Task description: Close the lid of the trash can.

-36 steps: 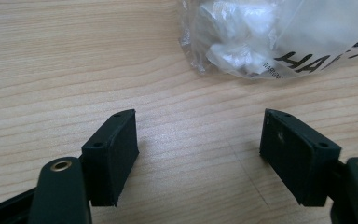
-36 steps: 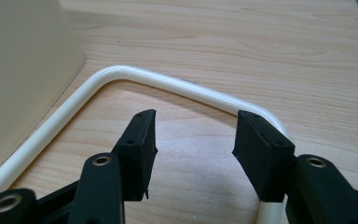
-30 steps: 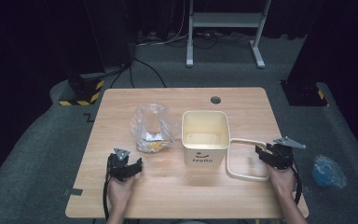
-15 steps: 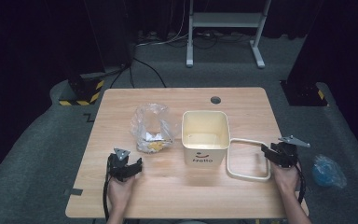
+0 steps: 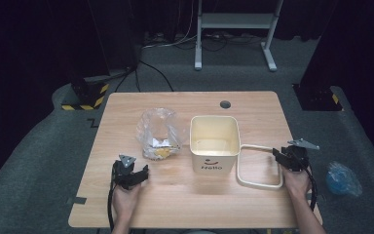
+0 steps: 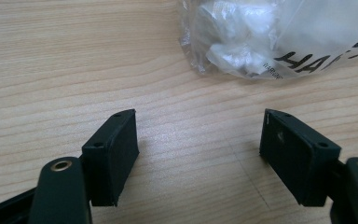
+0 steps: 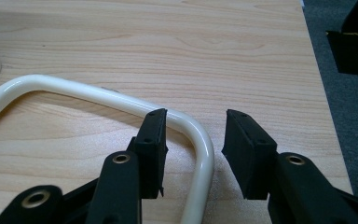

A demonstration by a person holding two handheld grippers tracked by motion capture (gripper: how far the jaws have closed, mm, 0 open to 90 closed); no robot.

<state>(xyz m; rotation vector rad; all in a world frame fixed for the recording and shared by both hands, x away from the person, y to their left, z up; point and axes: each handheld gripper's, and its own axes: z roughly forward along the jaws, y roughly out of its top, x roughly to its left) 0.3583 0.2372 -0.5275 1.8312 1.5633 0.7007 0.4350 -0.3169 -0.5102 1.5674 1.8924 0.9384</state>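
A cream bin (image 5: 213, 163) marked "Hello" stands mid-table, its looped handle (image 5: 258, 185) lying flat to the right. My right gripper (image 5: 278, 155) straddles the handle's far right corner. In the right gripper view the handle (image 7: 98, 95) passes between the jaws of my right gripper (image 7: 196, 116). They have just been closing, and a gap still shows beside the right jaw. A clear plastic bag (image 5: 158, 131) with crumpled contents lies left of the bin. My left gripper (image 5: 141, 169) rests open on the wood just short of the bag (image 6: 270, 37), nothing between the jaws of my left gripper (image 6: 198, 116).
The wooden table (image 5: 253, 107) has a cable hole (image 5: 225, 104) near its far edge. A blue bag (image 5: 343, 178) lies on the floor off the right edge. A metal stand (image 5: 233, 29) and a black-yellow block (image 5: 85, 92) sit on the floor beyond.
The right gripper's jaws have drawn closer around the handle's corner. The left gripper, bag and bin have not moved.
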